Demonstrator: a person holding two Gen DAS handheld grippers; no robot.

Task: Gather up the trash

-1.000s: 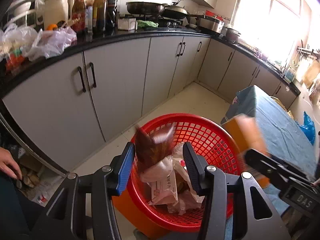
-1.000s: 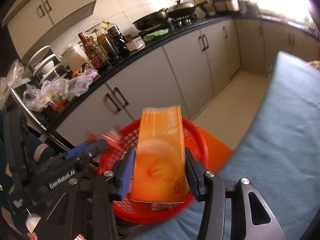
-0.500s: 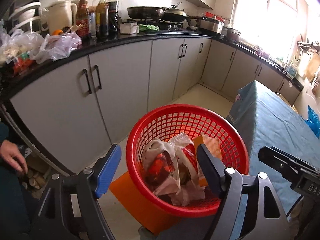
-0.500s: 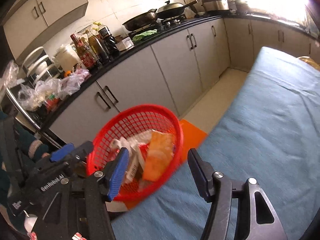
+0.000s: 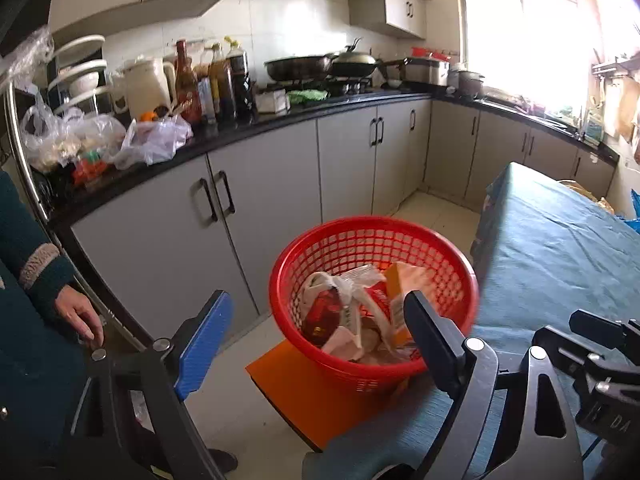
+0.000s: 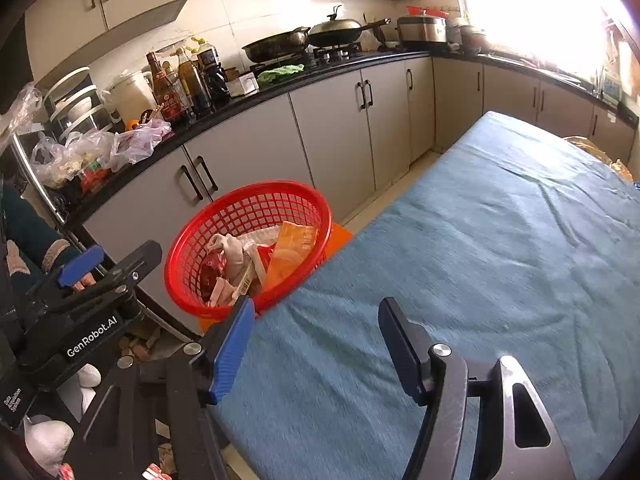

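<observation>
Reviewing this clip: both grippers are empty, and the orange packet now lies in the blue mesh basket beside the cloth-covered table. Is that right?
Not quite: the basket is red, not blue, as the right wrist view shows. The rest holds: the orange packet lies in it beside the cloth-covered table, and the left gripper and right gripper are empty, jaws opening.

We see orange carton (image 6: pixel 294 246) and brown wrapper (image 5: pixel 320 314) now in red basket (image 5: pixel 372 232), both grippers (image 5: pixel 316 334) (image 6: pixel 316 350) empty, jaws opening, drawn back.

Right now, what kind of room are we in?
A home kitchen, most likely: pans on a stove, sauce bottles on a black counter, and grey cabinets underneath.
</observation>
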